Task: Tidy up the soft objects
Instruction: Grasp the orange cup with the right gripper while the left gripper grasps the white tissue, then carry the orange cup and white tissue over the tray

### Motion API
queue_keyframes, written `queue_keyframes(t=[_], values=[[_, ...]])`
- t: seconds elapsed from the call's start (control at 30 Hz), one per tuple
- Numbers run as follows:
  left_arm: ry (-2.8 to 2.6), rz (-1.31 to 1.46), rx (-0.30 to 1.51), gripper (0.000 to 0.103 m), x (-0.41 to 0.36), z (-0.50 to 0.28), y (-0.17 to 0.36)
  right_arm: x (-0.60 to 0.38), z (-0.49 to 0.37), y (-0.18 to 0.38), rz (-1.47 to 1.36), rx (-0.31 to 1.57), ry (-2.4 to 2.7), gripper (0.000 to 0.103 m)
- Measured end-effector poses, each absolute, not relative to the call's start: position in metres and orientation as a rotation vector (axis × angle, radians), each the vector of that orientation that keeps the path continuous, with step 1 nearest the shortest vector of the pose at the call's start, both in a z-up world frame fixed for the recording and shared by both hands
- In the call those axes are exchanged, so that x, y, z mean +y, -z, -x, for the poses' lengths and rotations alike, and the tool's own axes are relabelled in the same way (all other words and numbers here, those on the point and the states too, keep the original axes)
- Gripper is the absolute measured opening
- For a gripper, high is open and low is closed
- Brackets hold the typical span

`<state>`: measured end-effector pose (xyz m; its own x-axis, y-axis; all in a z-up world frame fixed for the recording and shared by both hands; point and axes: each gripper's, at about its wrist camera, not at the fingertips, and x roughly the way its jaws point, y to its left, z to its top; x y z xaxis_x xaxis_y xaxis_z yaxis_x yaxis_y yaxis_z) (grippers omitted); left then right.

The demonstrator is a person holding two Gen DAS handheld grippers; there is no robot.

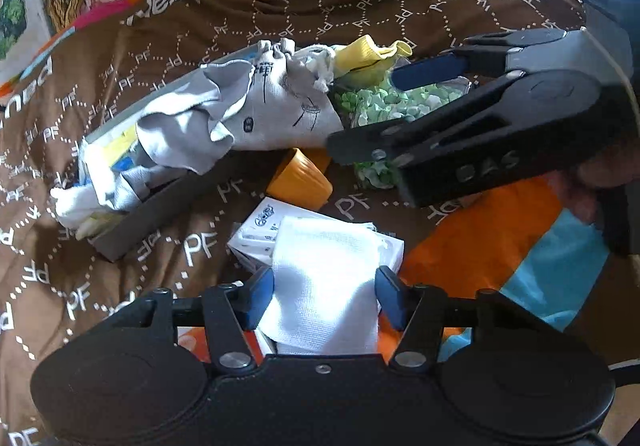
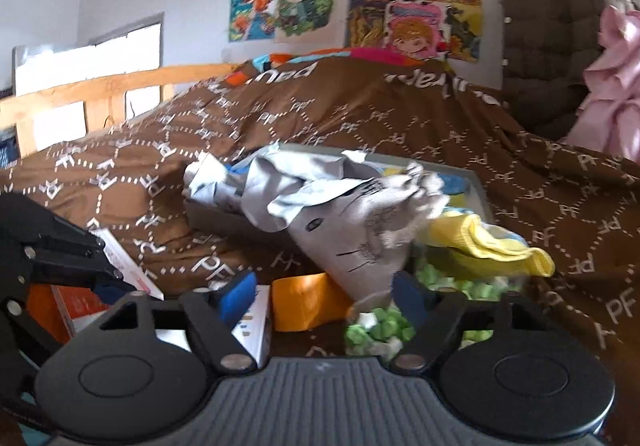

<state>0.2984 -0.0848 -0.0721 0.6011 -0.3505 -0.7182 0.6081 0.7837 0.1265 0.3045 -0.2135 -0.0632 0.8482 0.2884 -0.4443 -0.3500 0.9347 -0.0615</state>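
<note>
My left gripper is at the bottom of the left wrist view. Its blue pads touch both sides of a white cloth pouch that lies over a small white box. My right gripper reaches in from the right and stands open around a clear bag of green foam bits, next to the tip of a grey drawstring pouch with a drawn face. In the right wrist view the right gripper frames an orange cup and the grey pouch. A yellow cloth lies on the bag.
A shallow grey tray holds crumpled grey fabric and a white rag. All of it rests on a brown patterned bedspread. A wooden bed rail runs at the left. A dark quilted jacket and pink garment hang behind.
</note>
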Motion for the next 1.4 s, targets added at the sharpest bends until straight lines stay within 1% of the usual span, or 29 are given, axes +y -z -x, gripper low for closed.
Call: queue_keyframes(t=[0.03,0.17,0.23,0.3,0.5,0.67,0.77,0.83,0.93,1.03,1.4], values=[[0.571,-0.366,0.74,0.056,-0.084,-0.299,0.072,-0.21,-0.305,0.065,0.152,0.444,-0.345,0.068],[0.575,-0.33,0.752,0.049,-0.083,-0.3,0.072,-0.196,-0.31,0.069,0.188,0.452,-0.366,0.058],[0.576,-0.318,0.757,0.044,-0.084,-0.3,0.072,-0.19,-0.314,0.072,0.21,0.466,-0.35,0.051],[0.575,-0.306,0.761,0.043,-0.084,-0.3,0.072,-0.185,-0.319,0.074,0.221,0.485,-0.33,0.045],[0.568,-0.248,0.771,0.041,-0.08,-0.302,0.074,-0.178,-0.334,0.081,0.224,0.566,-0.312,0.044],[0.575,-0.232,0.77,0.036,-0.079,-0.303,0.074,-0.177,-0.342,0.085,0.209,0.591,-0.312,0.036],[0.576,-0.228,0.772,0.029,-0.079,-0.302,0.074,-0.178,-0.342,0.085,0.195,0.589,-0.316,0.028],[0.573,-0.229,0.773,0.02,-0.079,-0.302,0.074,-0.18,-0.342,0.084,0.179,0.59,-0.319,0.022],[0.567,-0.22,0.777,0.016,-0.075,-0.302,0.073,-0.183,-0.341,0.083,0.16,0.584,-0.323,0.019],[0.553,-0.209,0.778,0.015,-0.073,-0.301,0.072,-0.184,-0.339,0.079,0.156,0.569,-0.33,0.017],[0.467,-0.188,0.738,0.013,-0.066,-0.3,0.05,-0.194,-0.325,0.055,0.179,0.455,-0.336,0.014]])
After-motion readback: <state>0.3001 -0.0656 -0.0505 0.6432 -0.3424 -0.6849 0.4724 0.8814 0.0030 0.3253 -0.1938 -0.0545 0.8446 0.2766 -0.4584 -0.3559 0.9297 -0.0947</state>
